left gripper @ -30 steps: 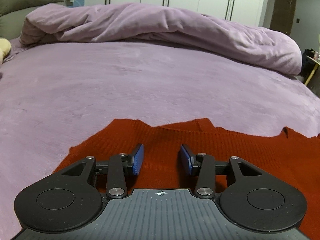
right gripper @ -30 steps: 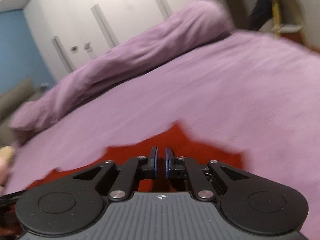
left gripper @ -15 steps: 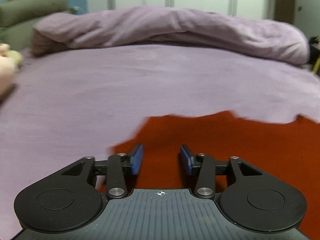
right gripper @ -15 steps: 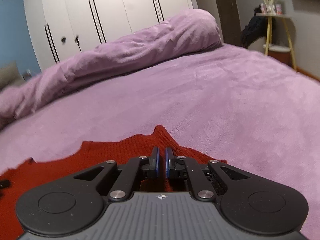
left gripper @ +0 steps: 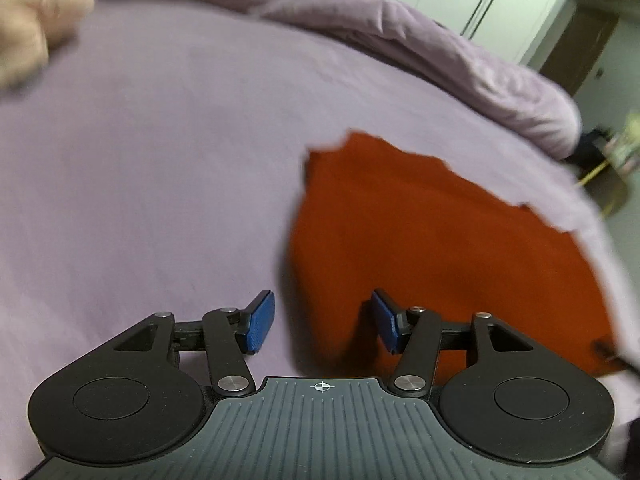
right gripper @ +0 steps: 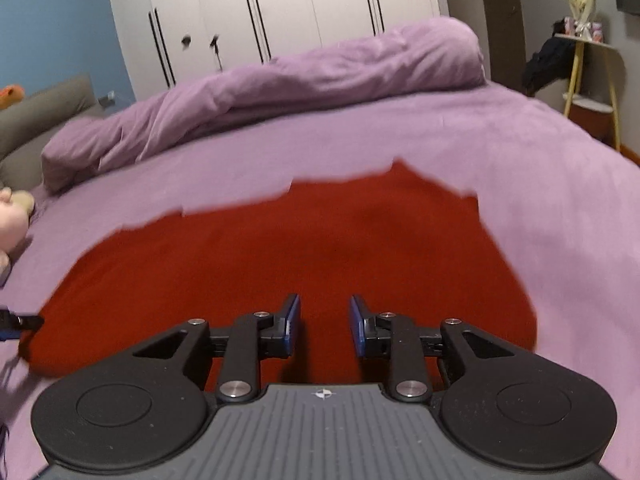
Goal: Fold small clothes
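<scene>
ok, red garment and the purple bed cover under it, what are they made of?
Red garment: looks like a knit, matte and soft, lying limp with uneven edges; motion blur hides any ribbing here, so hedged. Purple bed cover: looks like brushed plush or fleece, matte with a faintly mottled nap and soft wrinkles; exact fibre cannot be told.

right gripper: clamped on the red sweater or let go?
Let go. The right gripper has its jaws apart and opening, pads clear of the red sweater, which lies flat on the purple bed beneath them.
</scene>
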`<action>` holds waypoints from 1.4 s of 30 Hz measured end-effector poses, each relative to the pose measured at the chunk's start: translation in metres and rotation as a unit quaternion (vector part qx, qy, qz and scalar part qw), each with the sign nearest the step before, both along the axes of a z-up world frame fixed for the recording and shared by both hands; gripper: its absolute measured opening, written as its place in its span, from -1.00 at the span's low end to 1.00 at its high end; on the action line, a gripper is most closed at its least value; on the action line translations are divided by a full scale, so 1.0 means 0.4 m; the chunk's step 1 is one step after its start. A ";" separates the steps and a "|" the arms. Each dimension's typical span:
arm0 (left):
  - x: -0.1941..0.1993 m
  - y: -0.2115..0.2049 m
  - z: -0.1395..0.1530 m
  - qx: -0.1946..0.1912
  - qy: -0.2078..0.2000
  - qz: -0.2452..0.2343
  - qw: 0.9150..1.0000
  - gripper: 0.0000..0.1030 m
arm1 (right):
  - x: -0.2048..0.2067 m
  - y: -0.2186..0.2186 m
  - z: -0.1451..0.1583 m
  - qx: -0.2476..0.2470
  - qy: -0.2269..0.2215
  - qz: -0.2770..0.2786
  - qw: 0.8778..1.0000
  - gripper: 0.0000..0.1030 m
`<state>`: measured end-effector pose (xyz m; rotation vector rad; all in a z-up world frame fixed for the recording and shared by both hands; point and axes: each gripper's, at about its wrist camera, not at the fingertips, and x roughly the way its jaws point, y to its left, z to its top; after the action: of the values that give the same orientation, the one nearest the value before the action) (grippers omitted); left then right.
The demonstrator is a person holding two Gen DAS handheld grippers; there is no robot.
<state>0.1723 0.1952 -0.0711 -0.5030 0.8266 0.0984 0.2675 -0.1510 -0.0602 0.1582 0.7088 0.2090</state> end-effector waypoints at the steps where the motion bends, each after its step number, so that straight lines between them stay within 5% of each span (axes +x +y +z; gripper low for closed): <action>1: -0.009 0.005 -0.008 -0.037 0.002 -0.002 0.999 0.08 | -0.019 0.002 -0.005 0.004 0.008 -0.001 1.000 -0.49; 5: -0.004 0.008 -0.035 -0.099 0.003 0.012 0.995 0.06 | -0.062 0.002 -0.007 0.023 0.021 0.002 1.000 -0.47; 11: 0.011 0.041 -0.057 -0.190 -0.001 0.053 0.980 -0.33 | -0.048 -0.061 0.002 0.085 0.050 -0.065 0.993 -0.46; 15: 0.024 0.029 -0.077 -0.188 0.001 0.048 0.981 -0.28 | -0.054 -0.162 -0.006 0.141 0.065 -0.157 0.975 -0.10; 20: 0.055 0.032 -0.083 -0.210 0.001 0.050 0.976 -0.46 | -0.049 -0.226 -0.035 0.195 0.091 -0.191 0.958 -0.10; 23: 0.059 0.027 -0.051 -0.190 -0.015 0.041 0.981 -0.56 | -0.037 -0.208 -0.019 0.177 0.082 -0.194 0.961 -0.14; 27: 0.027 0.020 -0.002 -0.183 -0.088 0.021 0.979 -0.56 | -0.046 -0.130 0.020 0.142 0.032 -0.141 0.979 -0.32; 32: 0.032 0.032 -0.091 -0.197 -0.023 0.062 0.978 -0.38 | -0.022 0.046 0.025 0.103 0.021 -0.025 0.994 -0.62; 36: 0.040 0.048 -0.112 -0.238 -0.040 0.070 0.968 -0.08 | -0.007 0.201 0.029 0.067 -0.006 0.055 0.996 -0.68; 42: 0.065 0.067 -0.129 -0.262 -0.030 0.104 0.959 -0.52 | 0.017 0.357 0.003 0.014 -0.008 0.106 0.994 -0.76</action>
<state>0.1984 0.2219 -0.1228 -1.0889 0.7360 0.0568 0.2741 -0.0081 -0.0590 0.1077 0.7069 0.4222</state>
